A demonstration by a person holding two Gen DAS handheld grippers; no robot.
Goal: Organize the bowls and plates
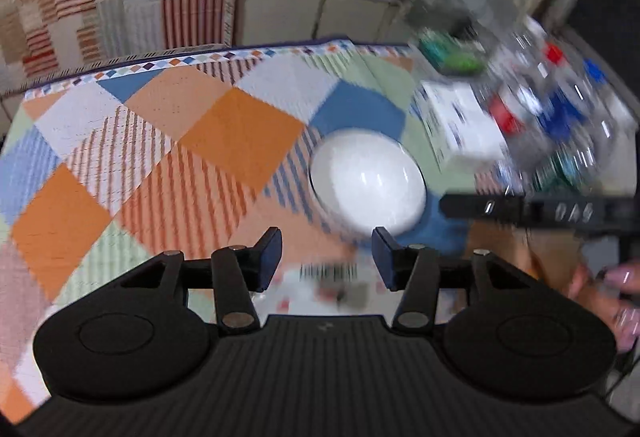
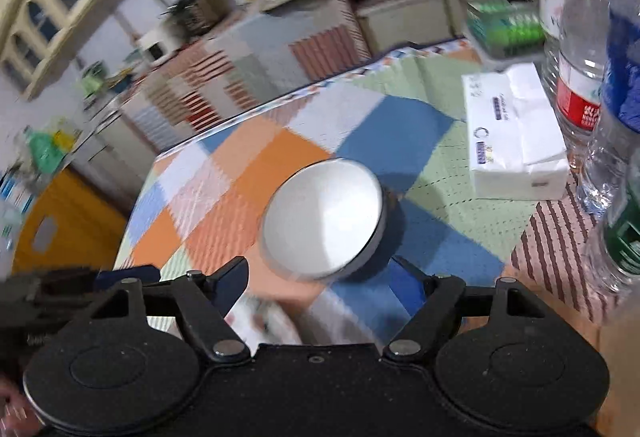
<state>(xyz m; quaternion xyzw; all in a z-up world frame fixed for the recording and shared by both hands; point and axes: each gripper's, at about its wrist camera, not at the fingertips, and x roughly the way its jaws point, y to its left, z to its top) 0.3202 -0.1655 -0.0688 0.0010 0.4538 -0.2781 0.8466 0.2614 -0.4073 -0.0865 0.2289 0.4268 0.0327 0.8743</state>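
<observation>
Both views are pretty smeary. Closest in, the left tongs hang over the worktop with the jaws partly apart and nothing between them. The right tongs are spread wider, also gripping nothing. Just past the tips of both sits the white bowl, upside down on the patchwork cloth, touching neither pair. Beyond it to the right there's a white tissue pack, then a bunch of clear water bottles with red and blue caps crowded at the worktop's right edge.
</observation>
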